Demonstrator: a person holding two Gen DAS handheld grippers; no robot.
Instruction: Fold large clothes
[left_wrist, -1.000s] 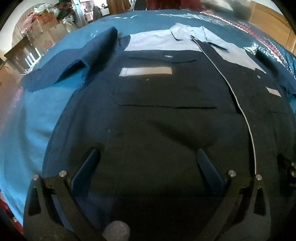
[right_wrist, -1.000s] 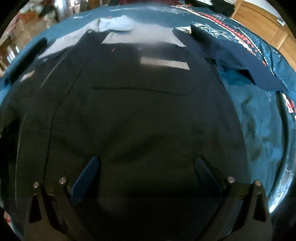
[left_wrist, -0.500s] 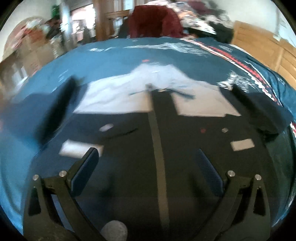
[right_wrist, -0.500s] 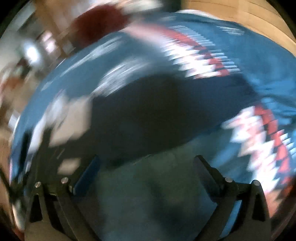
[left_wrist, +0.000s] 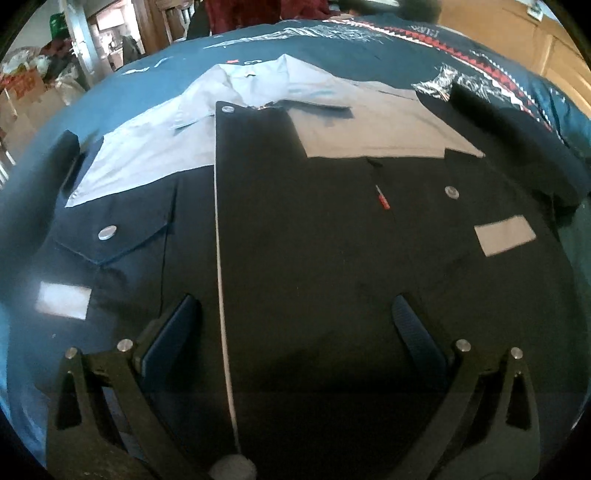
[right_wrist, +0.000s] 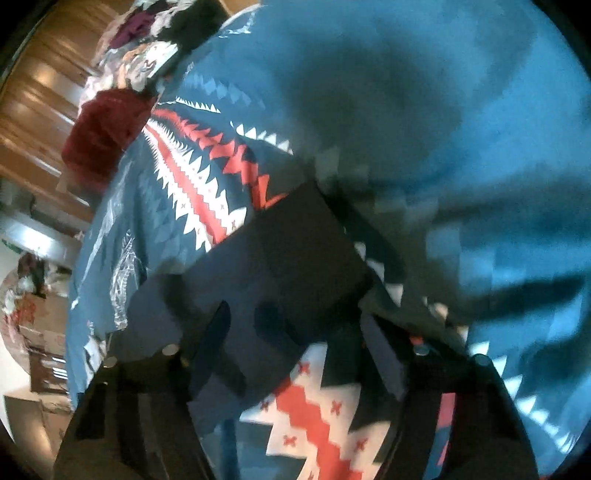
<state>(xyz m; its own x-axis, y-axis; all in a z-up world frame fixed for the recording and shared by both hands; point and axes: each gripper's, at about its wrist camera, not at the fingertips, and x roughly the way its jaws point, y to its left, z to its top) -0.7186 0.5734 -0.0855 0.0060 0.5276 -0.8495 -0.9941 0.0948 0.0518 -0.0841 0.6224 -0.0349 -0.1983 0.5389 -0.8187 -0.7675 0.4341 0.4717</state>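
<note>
Shirt (left_wrist: 332, 240), dark with grey yoke, lies flat, front up, on the blue patterned bedspread (left_wrist: 369, 48); left gripper (left_wrist: 295, 325) hovers above it, jaws wide. Right view: right gripper (right_wrist: 295, 332), jaws spread, over the dark sleeve (right_wrist: 280, 266); contact unclear.

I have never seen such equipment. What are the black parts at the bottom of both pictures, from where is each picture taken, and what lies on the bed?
A person holds one two-finger gripper in each hand; each carries a wide-angle camera looking along its fingers. The left camera shows the left gripper open above a dark work shirt with grey shoulders, spread flat, front up, on a blue patterned bedspread. The right camera is blurred: the right gripper is at a dark sleeve of the shirt, lying over the bedspread's red and white pattern. Whether it grips the cloth, I cannot tell.
</note>
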